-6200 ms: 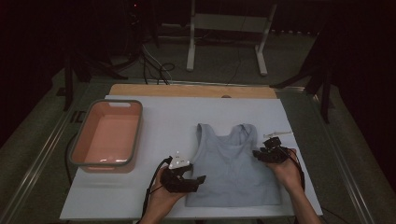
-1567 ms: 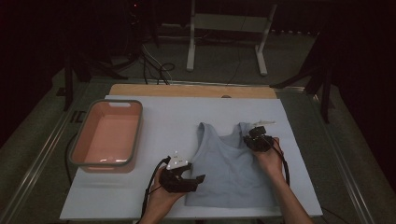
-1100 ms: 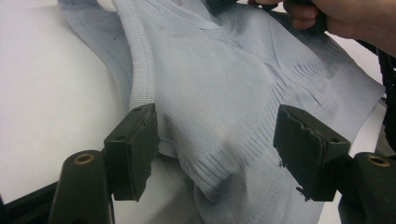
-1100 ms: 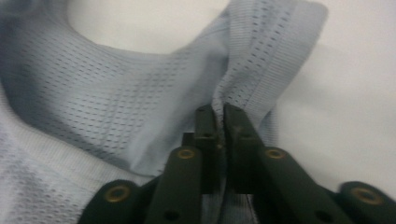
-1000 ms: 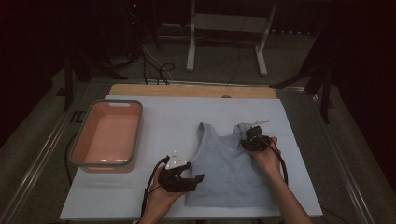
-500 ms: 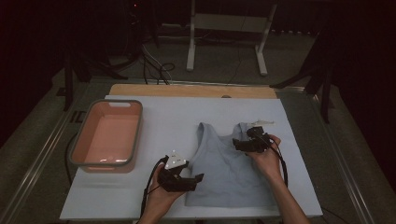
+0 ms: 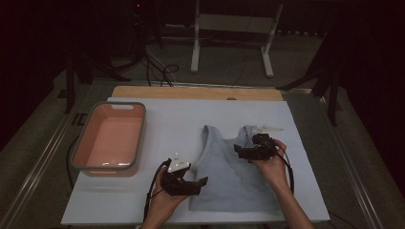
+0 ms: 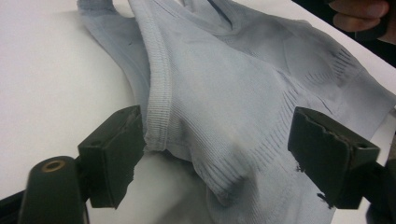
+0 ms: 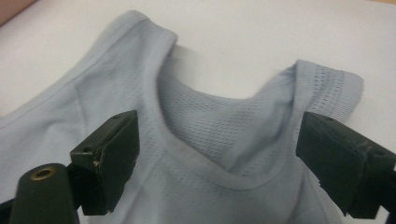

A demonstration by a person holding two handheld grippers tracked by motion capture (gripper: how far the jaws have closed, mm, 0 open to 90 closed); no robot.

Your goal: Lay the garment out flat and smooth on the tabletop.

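Our left gripper (image 7: 199, 182) hung with jaws spread, still widening, over the side seam of the vest (image 7: 229, 171); a raised fold of ribbed cloth lay between the pads (image 8: 116, 154), unpinched. Our right gripper (image 7: 241, 151) also stood spread, its jaws just opened, over the neckline, with the right strap (image 9: 327, 84) folded inward and nothing held. The vest lay flat on the white counter (image 7: 181, 124), neck away from us, well right of the pink tub (image 7: 107, 140). The step, as we judged it, was folding: to do it well, we needed each gripper to bite both layers at an edge, lift level and together, and lay the cloth over without dragging the fold already made.
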